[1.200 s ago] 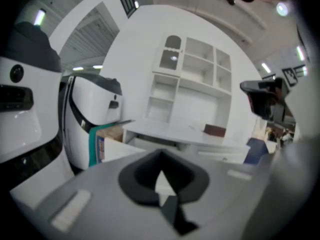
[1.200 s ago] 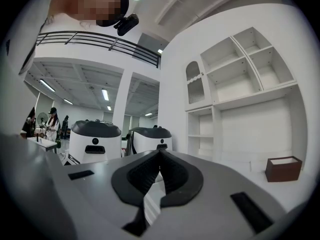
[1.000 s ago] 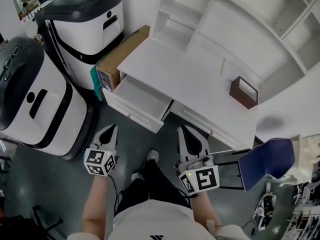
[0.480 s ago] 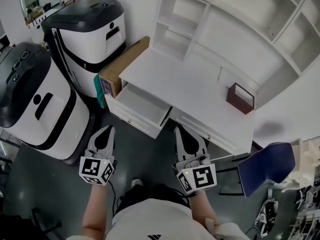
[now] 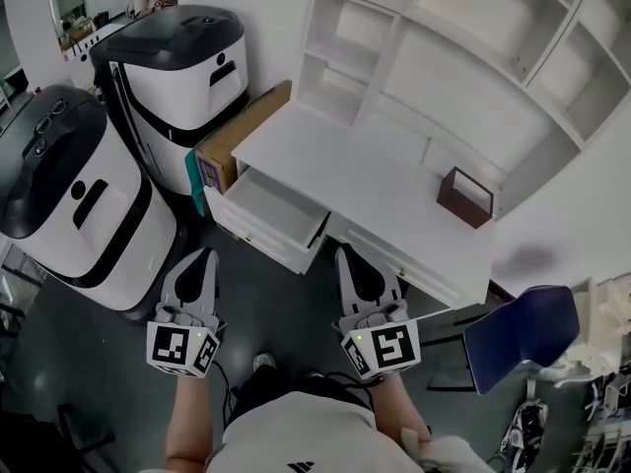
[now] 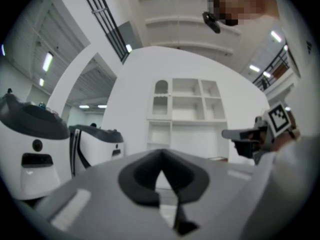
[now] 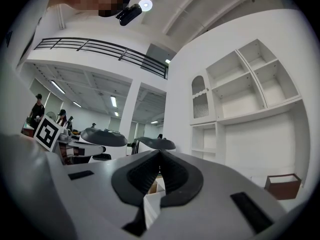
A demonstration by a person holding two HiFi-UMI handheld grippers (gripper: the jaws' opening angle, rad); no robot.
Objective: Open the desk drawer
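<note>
The white tabletop under its open white shelves stands ahead of me. Its white left-hand drawer already hangs pulled out, long axis running along the front edge (the job looks done to me). The drawer lies ahead, between my hands, and its near corner seems closer to the right tongs. Those are pressed together on nothing. The left tongs are likewise closed and empty, both clear of the drawer.

Two machines, one desk, one open drawer, one brown box.
</note>
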